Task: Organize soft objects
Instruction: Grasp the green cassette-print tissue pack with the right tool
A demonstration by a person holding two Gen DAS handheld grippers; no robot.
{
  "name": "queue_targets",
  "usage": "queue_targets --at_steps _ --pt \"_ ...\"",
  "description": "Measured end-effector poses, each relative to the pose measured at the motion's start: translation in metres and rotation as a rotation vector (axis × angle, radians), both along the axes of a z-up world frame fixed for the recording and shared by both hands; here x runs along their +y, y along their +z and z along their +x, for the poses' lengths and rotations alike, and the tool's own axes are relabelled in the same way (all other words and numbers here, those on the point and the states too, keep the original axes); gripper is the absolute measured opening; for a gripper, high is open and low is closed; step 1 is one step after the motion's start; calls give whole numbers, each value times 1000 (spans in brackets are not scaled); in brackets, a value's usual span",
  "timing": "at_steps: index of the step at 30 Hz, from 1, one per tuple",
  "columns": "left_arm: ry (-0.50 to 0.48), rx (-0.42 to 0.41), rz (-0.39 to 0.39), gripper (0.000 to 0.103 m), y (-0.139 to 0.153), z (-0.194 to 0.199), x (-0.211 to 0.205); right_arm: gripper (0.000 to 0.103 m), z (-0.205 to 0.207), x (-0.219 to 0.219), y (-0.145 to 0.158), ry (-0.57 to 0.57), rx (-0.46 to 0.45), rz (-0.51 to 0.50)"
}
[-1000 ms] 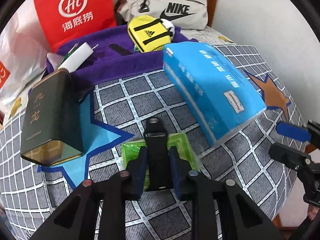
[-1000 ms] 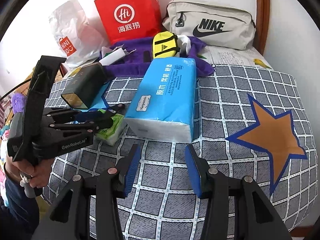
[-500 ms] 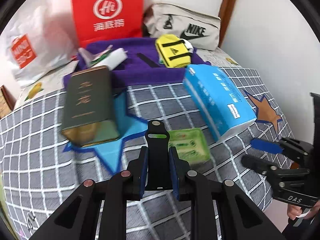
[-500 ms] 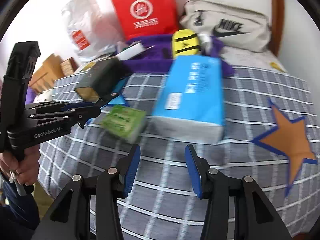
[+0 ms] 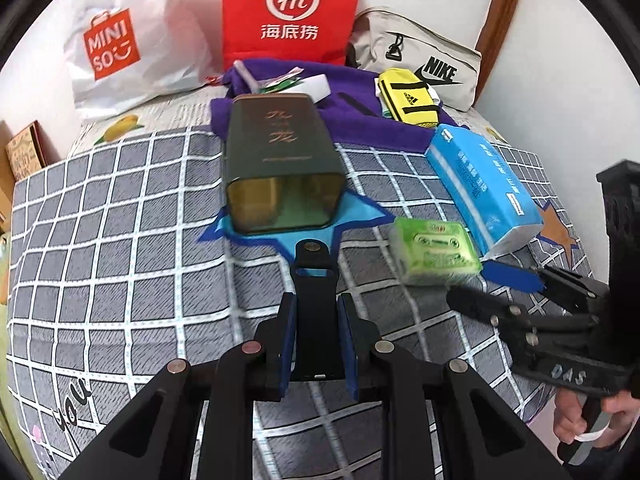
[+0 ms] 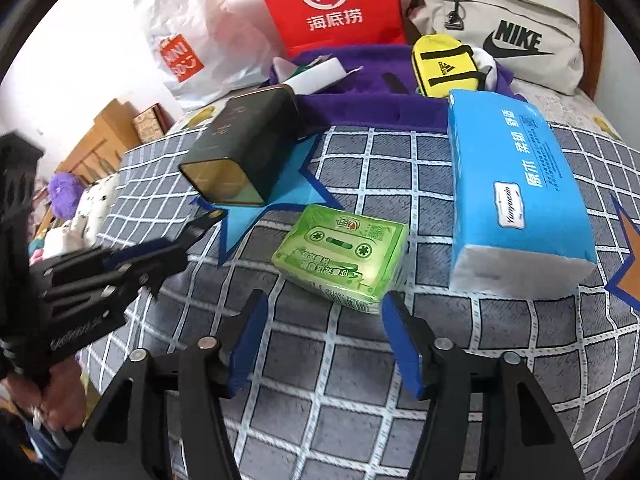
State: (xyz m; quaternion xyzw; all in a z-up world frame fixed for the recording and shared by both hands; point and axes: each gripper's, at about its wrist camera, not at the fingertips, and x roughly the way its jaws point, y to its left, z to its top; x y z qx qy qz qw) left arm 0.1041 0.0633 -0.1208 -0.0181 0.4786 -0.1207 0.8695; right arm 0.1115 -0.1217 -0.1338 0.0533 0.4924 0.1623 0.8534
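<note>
A green tissue pack [image 6: 344,256] lies on the checked bedspread [image 6: 360,384], just ahead of my right gripper [image 6: 325,304]. The right jaws are opening; the pack's near edge sits at the fingertip line and the pads do not touch it. To its right lies a long blue tissue pack [image 6: 516,188]. My left gripper [image 5: 316,304] is shut on a black clip [image 5: 314,280] with a brass stud. It hovers left of the green tissue pack [image 5: 436,256], below a dark green tin [image 5: 280,160]. The right gripper [image 5: 476,284] shows at the right of the left wrist view.
A purple cloth [image 6: 360,108] at the back holds a yellow pouch [image 6: 444,68] and a white tube [image 6: 316,76]. Behind stand a red paper bag [image 6: 332,4], a white plastic bag [image 6: 192,40] and a beige Nike bag [image 6: 500,28]. The bed edge drops off at the left [image 6: 120,240].
My left gripper drew away to the left from over the green pack, still shut on the clip. My right gripper swung toward the green pack and its jaws widened.
</note>
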Motion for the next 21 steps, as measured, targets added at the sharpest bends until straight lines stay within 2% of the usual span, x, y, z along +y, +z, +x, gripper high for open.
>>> queue_targets --at_steps 8,13,17,21 --pt "-5 10 -45 20 -6 -2 19 75 10 11 -3 -102 -19 -30" --pt "-10 22 -64 20 -12 -2 22 76 15 22 -10 -121 -29 -83" --pt "-37 39 -117 20 -14 -2 22 76 23 28 -17 -132 -15 -109" --pt "-36 39 -104 20 -15 -2 20 76 28 31 -21 -155 -15 -106"
